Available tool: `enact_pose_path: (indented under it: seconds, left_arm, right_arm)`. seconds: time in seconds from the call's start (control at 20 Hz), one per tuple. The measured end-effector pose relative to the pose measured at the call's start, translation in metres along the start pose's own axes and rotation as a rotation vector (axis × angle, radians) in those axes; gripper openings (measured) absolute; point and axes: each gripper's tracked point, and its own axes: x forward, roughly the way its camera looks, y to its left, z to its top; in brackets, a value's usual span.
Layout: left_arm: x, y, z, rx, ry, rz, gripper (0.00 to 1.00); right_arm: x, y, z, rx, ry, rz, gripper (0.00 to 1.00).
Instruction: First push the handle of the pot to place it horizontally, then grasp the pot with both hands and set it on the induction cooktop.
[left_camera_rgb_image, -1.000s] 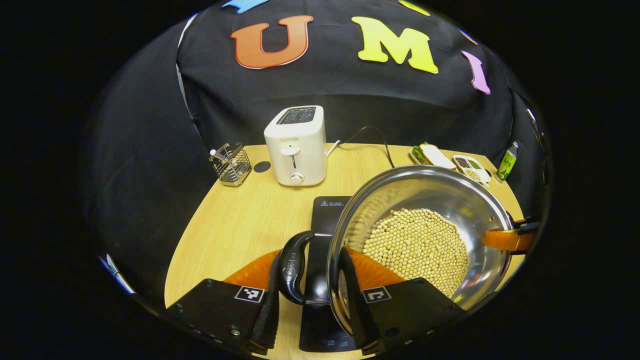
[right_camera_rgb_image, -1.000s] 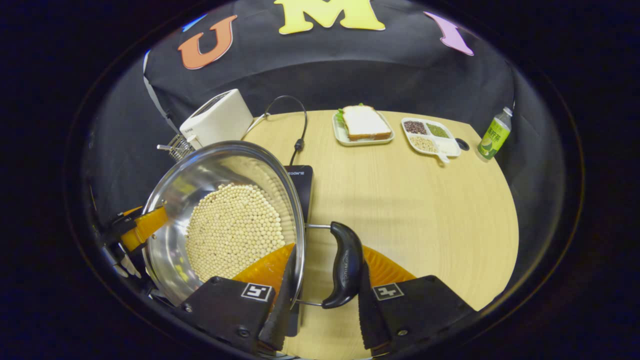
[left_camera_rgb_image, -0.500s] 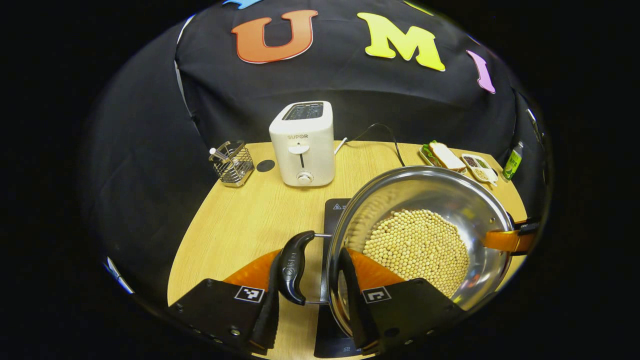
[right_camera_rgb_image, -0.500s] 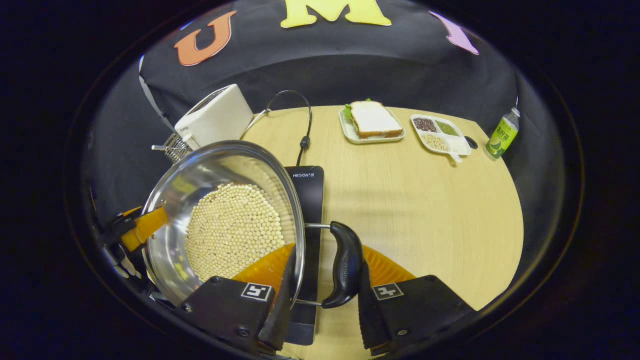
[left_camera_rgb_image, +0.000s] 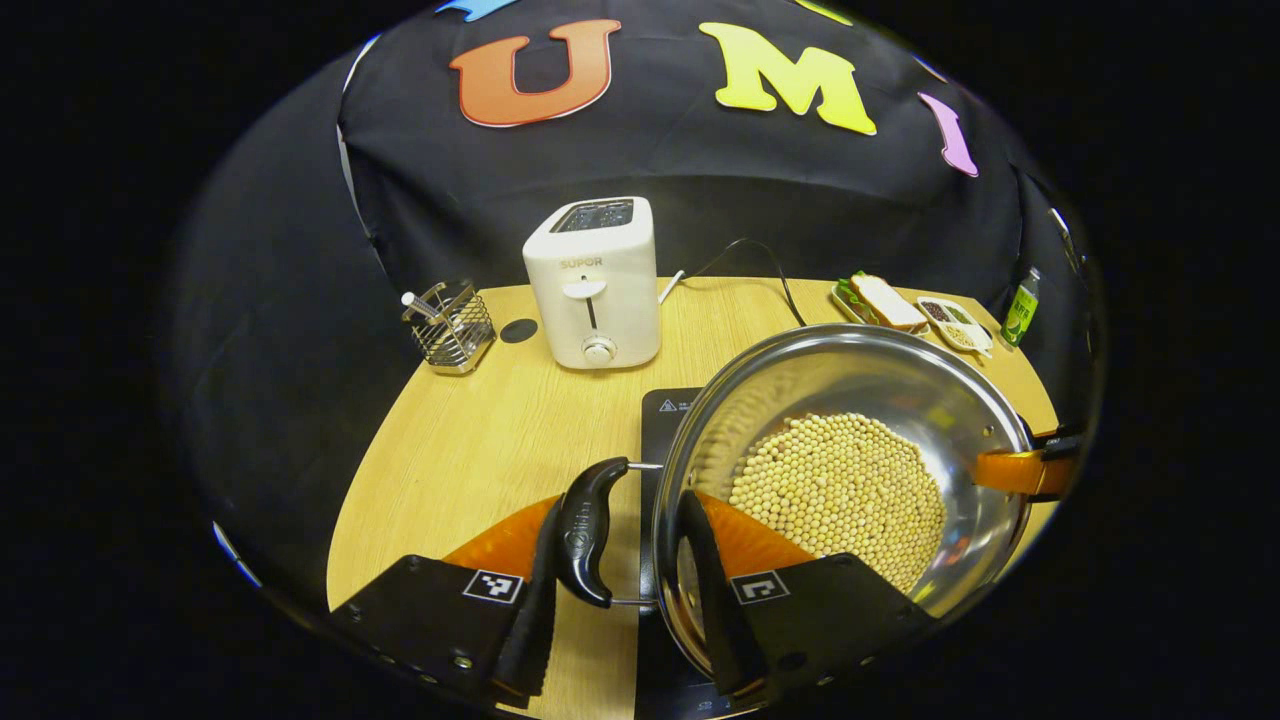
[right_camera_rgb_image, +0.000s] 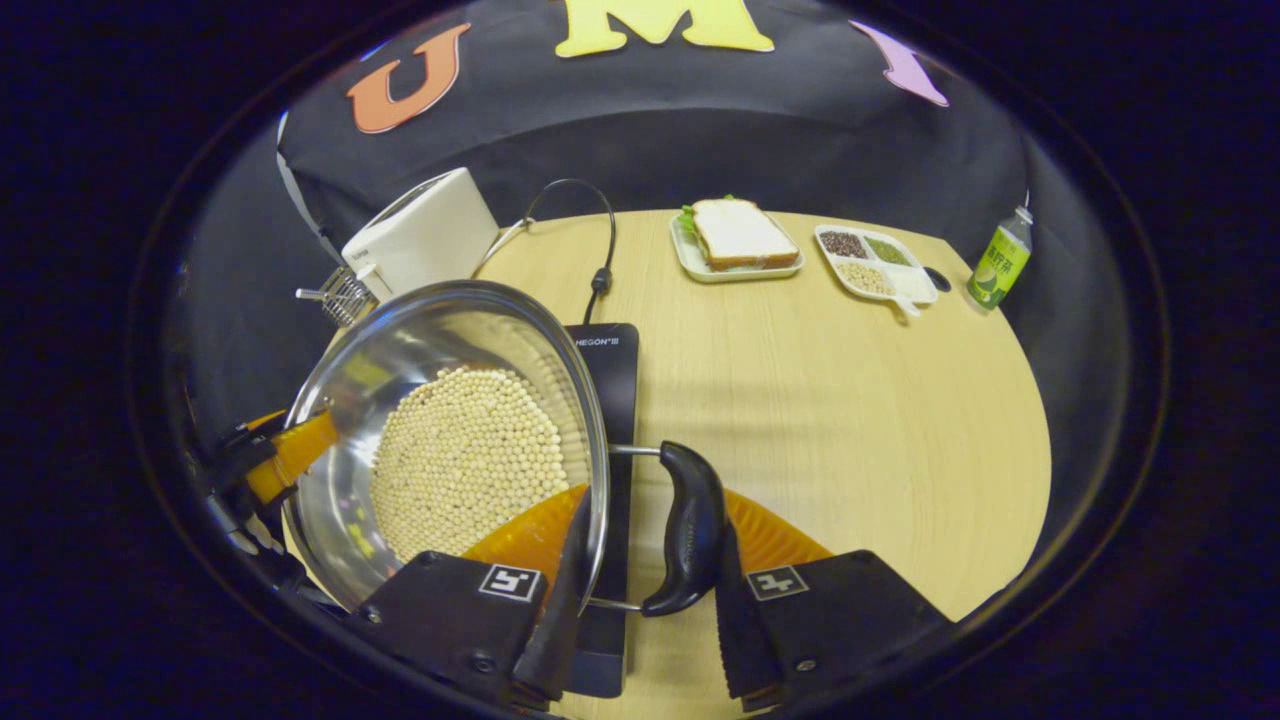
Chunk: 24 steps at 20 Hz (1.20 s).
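A steel pot (left_camera_rgb_image: 850, 375) filled with pale beans (left_camera_rgb_image: 835, 490) is held over the black induction cooktop (left_camera_rgb_image: 668, 415); I cannot tell whether it touches it. My left gripper (left_camera_rgb_image: 618, 530) is shut on the pot's left black handle (left_camera_rgb_image: 585, 525), one finger outside the handle and one inside the rim. In the right gripper view, the pot (right_camera_rgb_image: 420, 335) sits at the left, partly covering the cooktop (right_camera_rgb_image: 612, 370). My right gripper (right_camera_rgb_image: 650, 535) is shut on the right black handle (right_camera_rgb_image: 688, 530) the same way. Each view also shows the other gripper at the pot's far rim.
A white toaster (left_camera_rgb_image: 595, 285) and a wire basket (left_camera_rgb_image: 450, 325) stand at the back left of the wooden table (right_camera_rgb_image: 850, 420). A sandwich plate (right_camera_rgb_image: 738, 240), a divided dish (right_camera_rgb_image: 872, 265) and a green bottle (right_camera_rgb_image: 998, 262) stand at the back right. The cooktop's cable (right_camera_rgb_image: 600, 235) runs back.
Both grippers have carried the pot a little sideways over the cooktop. In the left gripper view the left handle now lies past the cooktop's left edge. Both grips are unchanged.
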Motion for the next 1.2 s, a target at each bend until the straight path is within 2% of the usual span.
enact_pose_path:
  seconds: [0.05,0.1,0.35,0.5,0.55,0.6,0.65,0.7,0.75,0.85,1.2]
  left_arm:
    - [0.001,0.0,0.0,0.001,0.0,0.0,0.5]
    - [0.0,0.0,0.0,-0.003,-0.002,-0.001,0.6]
    - [0.0,0.001,0.0,0.002,-0.001,-0.008,0.6]
    - [-0.003,0.003,0.002,-0.01,-0.015,-0.005,0.64]
    - [-0.004,0.008,0.009,-0.003,-0.053,0.015,0.58]
    - [-0.007,0.015,0.018,0.007,-0.094,0.044,0.63]
    - [-0.011,0.019,0.026,0.018,-0.131,0.06,0.88]
    - [-0.019,0.019,0.033,0.031,-0.157,0.071,0.94]
    - [-0.023,0.02,0.036,0.043,-0.168,0.079,0.97]
    - [-0.035,0.024,0.038,0.052,-0.193,0.104,0.97]
    - [-0.08,0.003,0.042,0.032,-0.257,0.114,0.97]
  right_arm:
    - [0.001,0.001,0.0,0.006,-0.004,0.0,0.6]
    - [0.001,0.001,0.0,0.002,-0.009,0.001,0.6]
    - [0.001,0.0,0.001,0.008,-0.02,-0.001,0.6]
    - [0.001,-0.001,0.002,0.016,-0.035,0.005,0.64]
    - [0.003,-0.002,-0.001,0.021,-0.028,0.012,0.7]
    - [-0.002,-0.001,-0.002,0.047,-0.04,0.029,0.77]
    - [0.0,-0.004,-0.003,0.066,-0.053,0.024,0.81]
    - [-0.005,-0.008,-0.003,0.068,-0.06,0.025,0.83]
    - [-0.007,-0.009,-0.001,0.052,-0.073,0.034,0.92]
    - [-0.019,-0.012,0.005,0.003,-0.099,0.028,0.96]
    - [-0.067,-0.021,0.017,-0.157,-0.237,0.011,0.94]
